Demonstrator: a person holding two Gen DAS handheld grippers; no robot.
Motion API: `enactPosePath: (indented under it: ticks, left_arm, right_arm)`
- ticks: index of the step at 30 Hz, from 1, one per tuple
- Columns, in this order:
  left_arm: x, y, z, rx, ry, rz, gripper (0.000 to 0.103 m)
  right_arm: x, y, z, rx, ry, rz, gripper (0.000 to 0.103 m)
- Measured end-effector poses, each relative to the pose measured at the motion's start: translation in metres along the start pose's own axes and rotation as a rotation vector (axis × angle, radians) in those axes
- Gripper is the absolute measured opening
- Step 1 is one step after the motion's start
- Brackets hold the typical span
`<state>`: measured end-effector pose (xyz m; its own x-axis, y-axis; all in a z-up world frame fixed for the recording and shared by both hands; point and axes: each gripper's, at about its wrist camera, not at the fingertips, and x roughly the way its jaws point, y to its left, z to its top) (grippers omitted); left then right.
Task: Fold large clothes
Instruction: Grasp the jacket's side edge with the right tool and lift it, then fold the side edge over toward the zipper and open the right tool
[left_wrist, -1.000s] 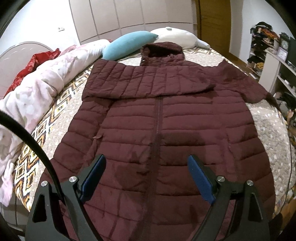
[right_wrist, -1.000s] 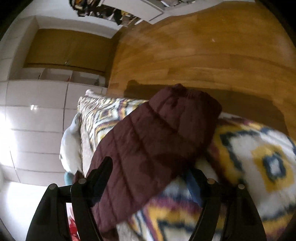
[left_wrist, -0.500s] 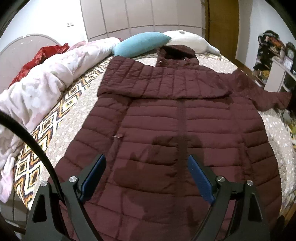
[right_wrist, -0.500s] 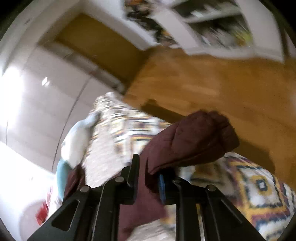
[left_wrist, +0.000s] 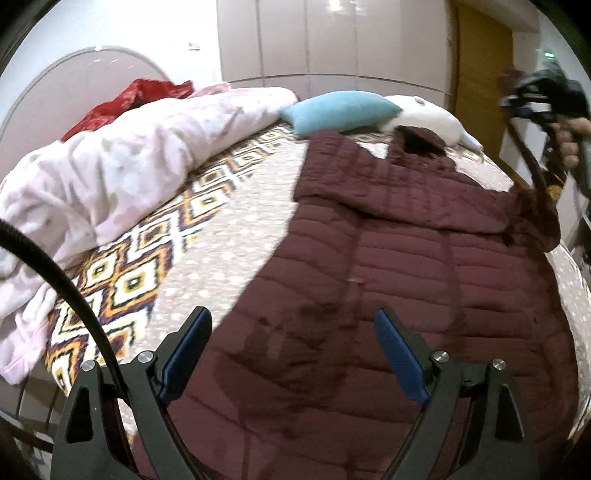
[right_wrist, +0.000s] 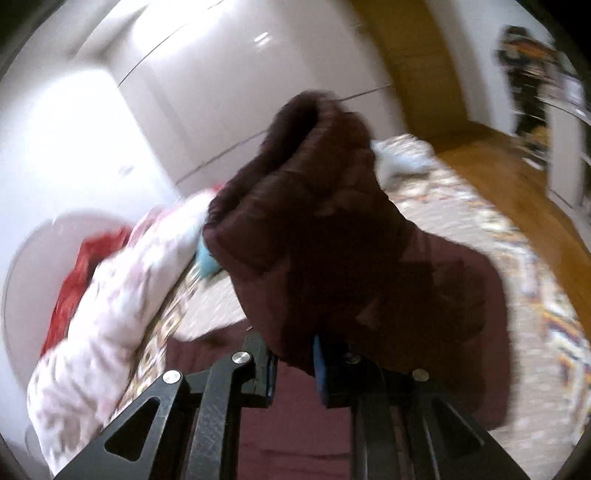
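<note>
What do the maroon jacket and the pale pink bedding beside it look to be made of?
Jacket: probably thin synthetic shell over padding; stitched horizontal channels puff up between seams, with a slight sheen. The sleeve pinched in the right tongs crumples softly. Pink bedding: apparently matte cotton-like fabric over soft filling; it bunches in thick, rounded folds with a faint print.

The left gripper (left_wrist: 291, 332) hung low, jaws spread wide and empty. The right gripper (right_wrist: 293, 354), raised high, was clamped on fabric.
</note>
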<state>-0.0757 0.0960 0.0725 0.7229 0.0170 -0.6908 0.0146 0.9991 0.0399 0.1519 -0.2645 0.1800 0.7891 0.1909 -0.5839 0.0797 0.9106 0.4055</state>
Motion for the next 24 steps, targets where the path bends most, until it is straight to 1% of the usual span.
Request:
enactPosePath:
  ticks: [2, 6, 8, 11, 12, 14, 15, 17, 18, 21, 23, 24]
  left_arm:
    - [0.003, 0.018, 0.0, -0.03, 0.003, 0.002, 0.089]
    - [0.009, 0.045, -0.004, -0.075, 0.011, 0.008, 0.089]
    - [0.012, 0.055, -0.007, -0.092, 0.015, 0.011, 0.089]
    - [0.017, 0.069, -0.01, -0.114, 0.024, 0.011, 0.089]
    - [0.018, 0.074, -0.01, -0.122, 0.027, 0.01, 0.089]
    - [0.02, 0.082, -0.009, -0.137, 0.031, 0.009, 0.089]
    - [0.02, 0.085, -0.007, -0.144, 0.032, 0.005, 0.089]
    - [0.02, 0.09, -0.001, -0.16, 0.03, -0.006, 0.089]
    - [0.02, 0.091, 0.005, -0.164, 0.027, -0.017, 0.089]
    - [0.017, 0.086, 0.028, -0.142, 0.013, -0.037, 0.089]
    - [0.017, 0.075, 0.048, -0.116, 0.012, -0.057, 0.089]
    - [0.019, 0.065, 0.061, -0.097, 0.009, -0.082, 0.089]
  right_arm:
    - [0.033, 0.038, -0.016, -0.051, 0.049, 0.025, 0.018]
    - [0.099, 0.098, -0.058, -0.16, 0.141, 0.041, 0.018]
    - [0.129, 0.115, -0.08, -0.206, 0.184, 0.039, 0.018]
    - [0.168, 0.141, -0.116, -0.298, 0.253, 0.01, 0.018]
    - [0.18, 0.147, -0.129, -0.327, 0.293, 0.008, 0.02]
    - [0.192, 0.158, -0.146, -0.351, 0.346, 0.01, 0.023]
    - [0.196, 0.159, -0.155, -0.351, 0.383, 0.033, 0.027]
    - [0.192, 0.156, -0.16, -0.327, 0.434, 0.101, 0.043]
    - [0.184, 0.153, -0.16, -0.309, 0.452, 0.147, 0.046]
    - [0.147, 0.138, -0.145, -0.274, 0.443, 0.261, 0.047]
    - [0.122, 0.125, -0.133, -0.259, 0.411, 0.297, 0.051]
    - [0.109, 0.117, -0.126, -0.259, 0.387, 0.295, 0.053]
